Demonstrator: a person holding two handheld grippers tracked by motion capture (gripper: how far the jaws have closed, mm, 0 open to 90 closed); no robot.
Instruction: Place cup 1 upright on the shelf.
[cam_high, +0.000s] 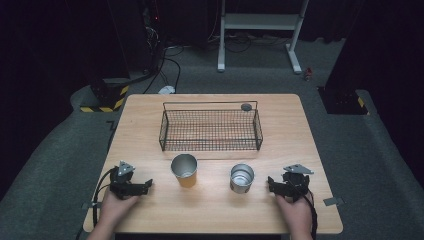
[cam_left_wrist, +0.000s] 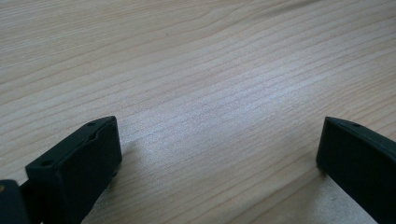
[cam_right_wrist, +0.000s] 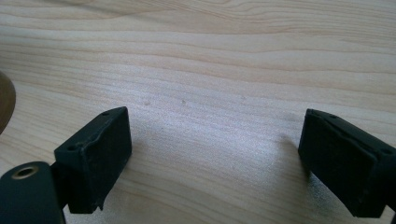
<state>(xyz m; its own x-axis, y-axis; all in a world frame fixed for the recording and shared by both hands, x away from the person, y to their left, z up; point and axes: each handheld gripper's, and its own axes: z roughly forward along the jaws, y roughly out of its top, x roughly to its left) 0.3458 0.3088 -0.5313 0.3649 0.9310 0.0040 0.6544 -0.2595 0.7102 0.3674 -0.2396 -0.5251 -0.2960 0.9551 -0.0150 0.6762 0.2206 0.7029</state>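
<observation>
Cups, the brown paper cup (cam_high: 184, 170) and steel cup (cam_high: 242, 178), stand between my spread, empty left gripper (cam_high: 146, 186) and right gripper (cam_high: 270, 183) jaws, so I approach each level, straddling its wall before pinching.

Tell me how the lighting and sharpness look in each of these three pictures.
High view: the table is evenly lit, the room around it falls to near black, and the picture is a little soft. Left gripper view: the near wood grain is sharp, a pale sheen lies between the open left tongs, and the far grain blurs. Right gripper view: soft shadows sit beside the open right tongs.
</observation>
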